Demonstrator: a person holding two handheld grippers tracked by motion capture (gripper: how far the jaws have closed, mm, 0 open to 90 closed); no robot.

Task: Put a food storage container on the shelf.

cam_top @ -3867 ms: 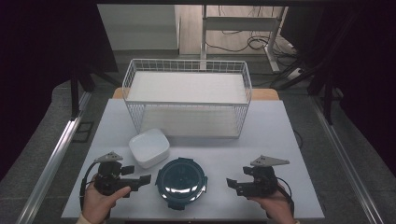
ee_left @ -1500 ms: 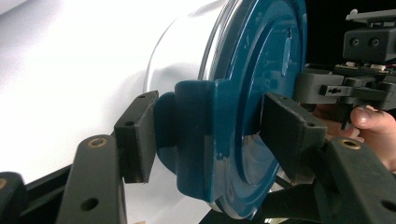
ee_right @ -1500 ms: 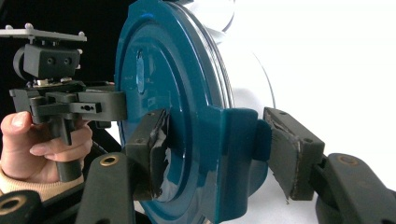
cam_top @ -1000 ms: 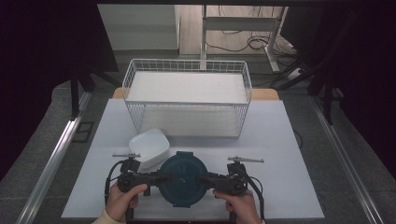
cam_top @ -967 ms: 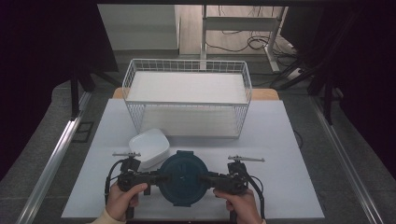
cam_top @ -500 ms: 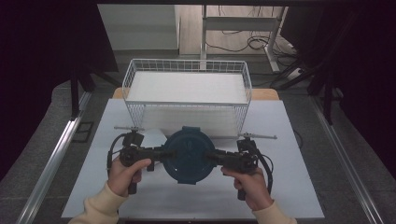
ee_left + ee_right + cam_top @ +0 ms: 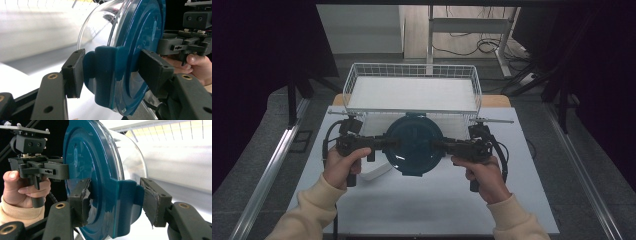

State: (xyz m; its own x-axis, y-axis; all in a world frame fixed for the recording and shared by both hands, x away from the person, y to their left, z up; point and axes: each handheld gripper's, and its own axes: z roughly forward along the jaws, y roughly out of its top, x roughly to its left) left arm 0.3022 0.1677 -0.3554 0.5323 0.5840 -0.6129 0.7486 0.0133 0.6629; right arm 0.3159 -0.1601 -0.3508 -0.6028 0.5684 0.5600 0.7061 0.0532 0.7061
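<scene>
A round clear container with a teal lid hangs in the air above the table, just in front of the wire basket. My left gripper is shut on its left lid clip and my right gripper on its right clip. In the left gripper view the black pads pinch the teal clip of the container. The right gripper view has my right gripper clamped on the opposite clip of the same container, lid side toward the person.
A white wire basket with a pale floor stands at the back of the white table. A white lidded box lies under the left side of the held container. Dark floor and rails flank the table.
Both grippers have lifted the teal-lidded container off the table and carried it forward toward the basket. It now partly covers the white box.
</scene>
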